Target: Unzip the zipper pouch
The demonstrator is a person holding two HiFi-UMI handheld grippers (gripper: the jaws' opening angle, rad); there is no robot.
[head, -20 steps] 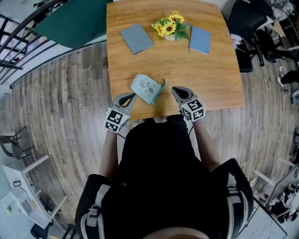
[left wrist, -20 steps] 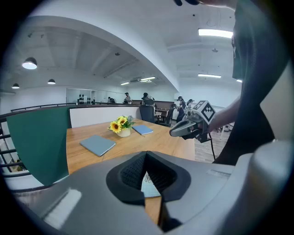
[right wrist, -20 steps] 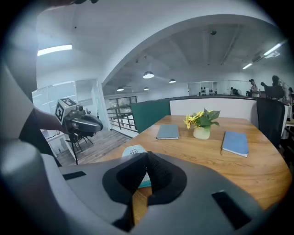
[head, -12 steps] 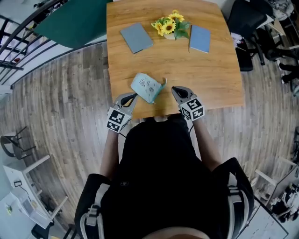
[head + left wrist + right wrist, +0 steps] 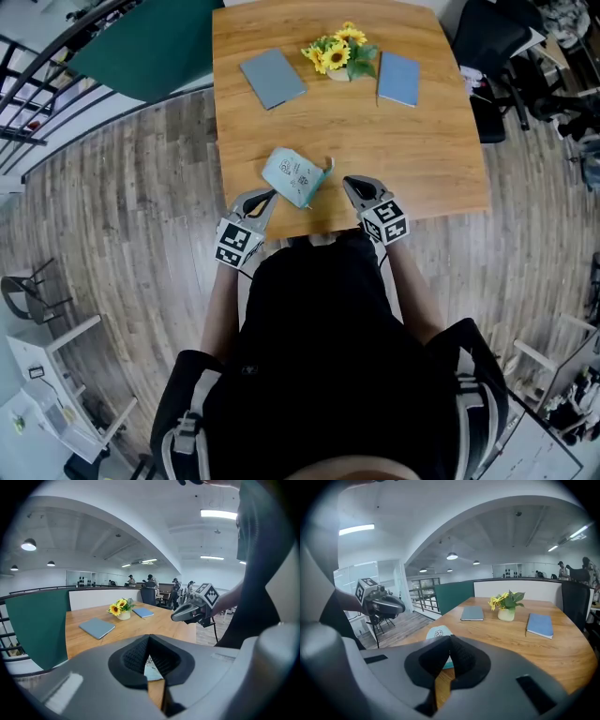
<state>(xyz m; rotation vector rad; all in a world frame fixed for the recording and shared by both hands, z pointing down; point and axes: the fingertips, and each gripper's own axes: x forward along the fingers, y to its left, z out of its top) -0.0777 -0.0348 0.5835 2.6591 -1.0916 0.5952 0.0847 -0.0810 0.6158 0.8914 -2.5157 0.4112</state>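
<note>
Here the zipper pouch (image 5: 295,176) lies on the table (image 5: 427,150) near its front edge, between the two grippers; its long axis runs on a slant, from far left to near right in the head view; the left gripper (image 5: 267,195), jaws together on nothing, sits just beside the pouch's near end; the right gripper (image 5: 348,182), likewise closed and empty, stands a little apart, so the left looks nearer.
</note>
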